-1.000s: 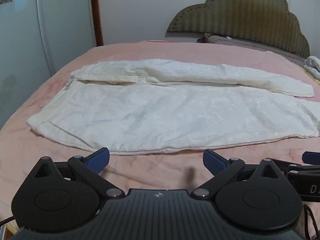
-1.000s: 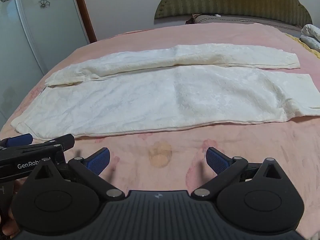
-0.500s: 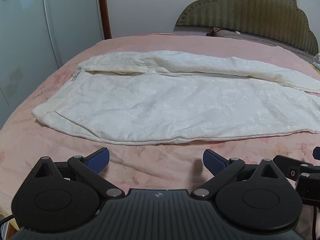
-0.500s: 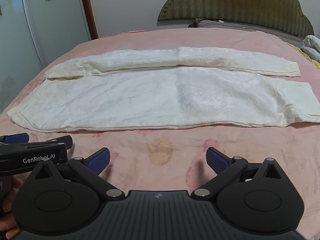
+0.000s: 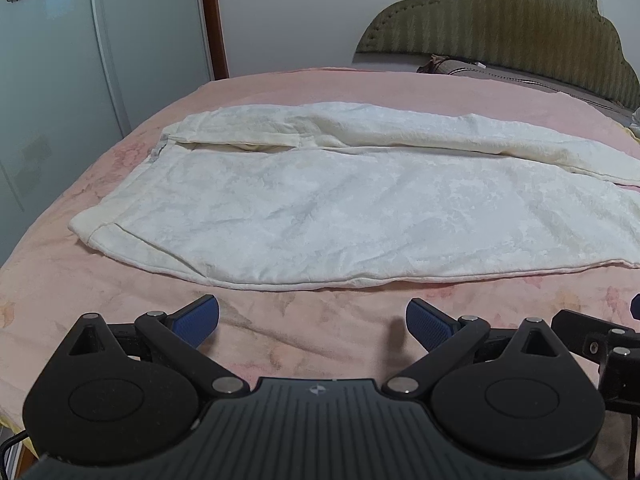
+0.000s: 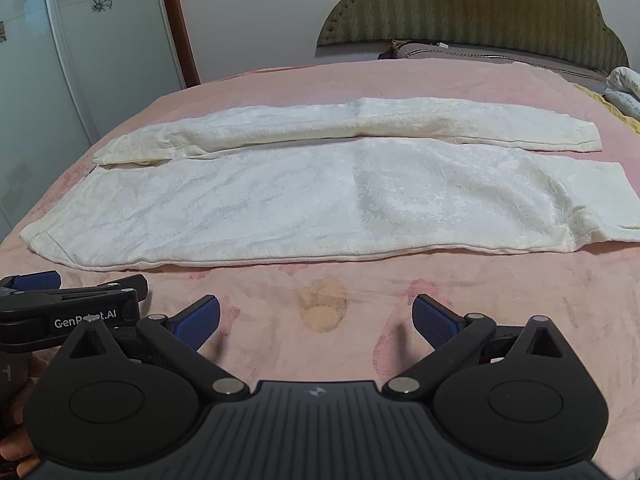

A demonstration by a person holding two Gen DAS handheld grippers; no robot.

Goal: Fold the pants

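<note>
White pants (image 5: pixel 340 208) lie flat across the pink bed, waistband at the left, legs running right; the far leg (image 5: pixel 400 128) lies beside the near one. They also show in the right wrist view (image 6: pixel 320 200), with leg cuffs at the right (image 6: pixel 592 216). My left gripper (image 5: pixel 312 322) is open and empty, just short of the pants' near edge by the waistband end. My right gripper (image 6: pixel 316 320) is open and empty over bare sheet in front of the pants' middle. The left gripper shows at the left of the right wrist view (image 6: pixel 72 300).
The pink bedsheet (image 6: pixel 480 300) carries a tan stain (image 6: pixel 324 304) in front of the right gripper. A green padded headboard (image 6: pixel 480 12) and pillows stand at the far end. Glass wardrobe doors (image 5: pixel 60 80) line the left side. Folded cloth lies at the far right (image 6: pixel 624 88).
Both grippers have moved a little closer to the pants and the left one has turned toward the waistband end. Both stay open; the pants have not moved.
</note>
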